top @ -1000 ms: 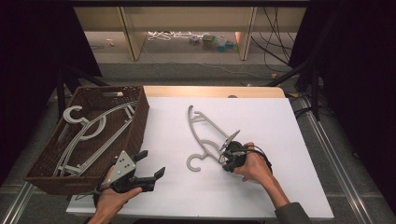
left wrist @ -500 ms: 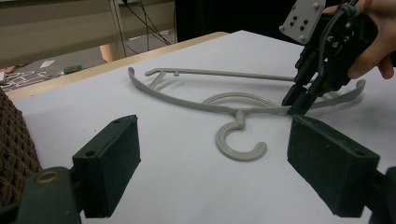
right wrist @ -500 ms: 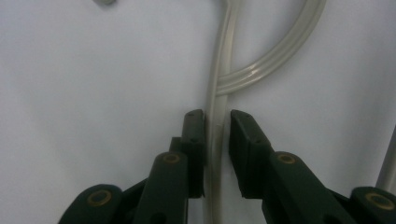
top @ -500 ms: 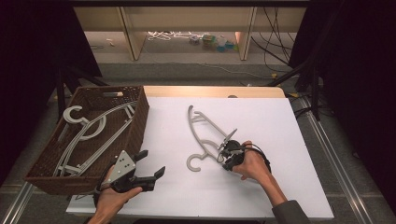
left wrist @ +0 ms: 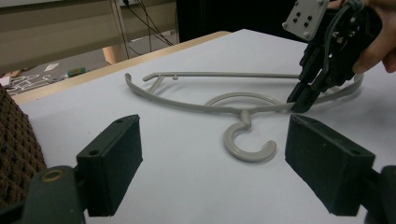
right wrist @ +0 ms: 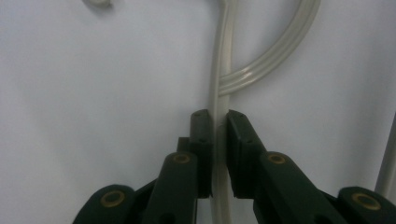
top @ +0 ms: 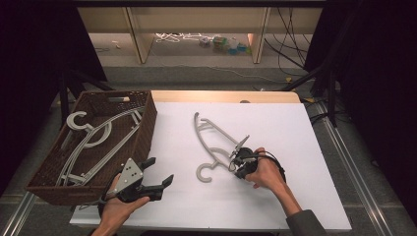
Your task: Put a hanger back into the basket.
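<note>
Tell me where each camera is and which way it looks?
High view: sits above the table, looking forward and down; both forearms and hands enter from the bottom.
Left gripper view: rides on the left gripper, looking across the table between its open jaws.
Right gripper view: rides on the right gripper, looking down along its jaws, which have just been closing on the hanger's bar.
Shared: all three show the grey hanger.

On the table (top: 295,206) your basket (top: 142,135) stands left with hangers (top: 93,142) inside; one hanger (top: 209,140) lies at its right, near the middle
</note>
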The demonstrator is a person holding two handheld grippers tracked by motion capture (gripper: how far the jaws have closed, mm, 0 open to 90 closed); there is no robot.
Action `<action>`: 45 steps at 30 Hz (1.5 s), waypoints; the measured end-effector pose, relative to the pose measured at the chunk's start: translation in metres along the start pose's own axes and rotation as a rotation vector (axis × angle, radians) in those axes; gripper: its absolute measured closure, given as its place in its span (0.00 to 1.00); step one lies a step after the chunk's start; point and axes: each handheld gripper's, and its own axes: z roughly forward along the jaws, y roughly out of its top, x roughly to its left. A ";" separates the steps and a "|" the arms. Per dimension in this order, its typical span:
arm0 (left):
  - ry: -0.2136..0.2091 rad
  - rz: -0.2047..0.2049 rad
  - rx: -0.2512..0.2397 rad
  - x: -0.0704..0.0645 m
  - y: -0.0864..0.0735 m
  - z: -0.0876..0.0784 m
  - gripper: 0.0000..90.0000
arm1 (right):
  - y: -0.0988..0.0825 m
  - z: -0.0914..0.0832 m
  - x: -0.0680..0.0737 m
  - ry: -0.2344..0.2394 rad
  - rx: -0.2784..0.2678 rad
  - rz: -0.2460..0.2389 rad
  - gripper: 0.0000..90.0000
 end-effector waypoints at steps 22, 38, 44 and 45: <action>-0.022 0.164 0.053 -0.006 0.003 0.030 0.27 | -0.014 -0.041 0.013 0.077 -0.067 -0.157 0.92; -0.052 0.380 0.166 -0.016 0.001 0.084 0.31 | -0.018 -0.065 0.023 0.111 -0.102 -0.202 0.92; -0.063 0.404 0.178 -0.019 -0.002 0.099 0.33 | -0.018 -0.066 0.025 0.120 -0.108 -0.214 0.92; -0.068 0.422 0.186 -0.018 -0.001 0.100 0.34 | -0.017 -0.067 0.026 0.123 -0.108 -0.211 0.92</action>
